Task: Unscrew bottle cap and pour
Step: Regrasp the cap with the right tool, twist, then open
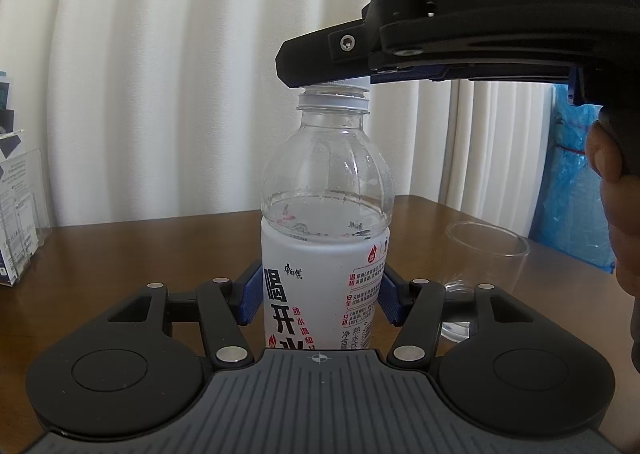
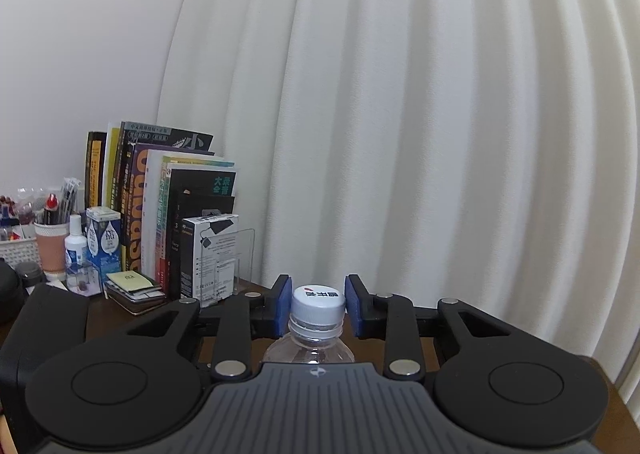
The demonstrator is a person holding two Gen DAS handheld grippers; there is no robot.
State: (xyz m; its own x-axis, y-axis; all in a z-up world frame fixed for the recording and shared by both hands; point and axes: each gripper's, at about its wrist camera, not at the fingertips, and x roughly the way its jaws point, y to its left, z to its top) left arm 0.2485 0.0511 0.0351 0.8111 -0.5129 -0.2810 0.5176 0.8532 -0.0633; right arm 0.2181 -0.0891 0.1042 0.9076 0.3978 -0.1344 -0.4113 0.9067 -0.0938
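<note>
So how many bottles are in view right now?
2. The water bottle stands on the table, held by the left gripper. A small white bottle stands by the books; others may hide in that clutter.

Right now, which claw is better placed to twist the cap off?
Right claw: its blue pads flank the white cap at cap height. The left claw is shut on the water bottle body, steadying it on the table.

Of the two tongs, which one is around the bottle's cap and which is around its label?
The right tongs bracket the white cap at the top; the left tongs grip the bottle lower down, across its white label.
</note>
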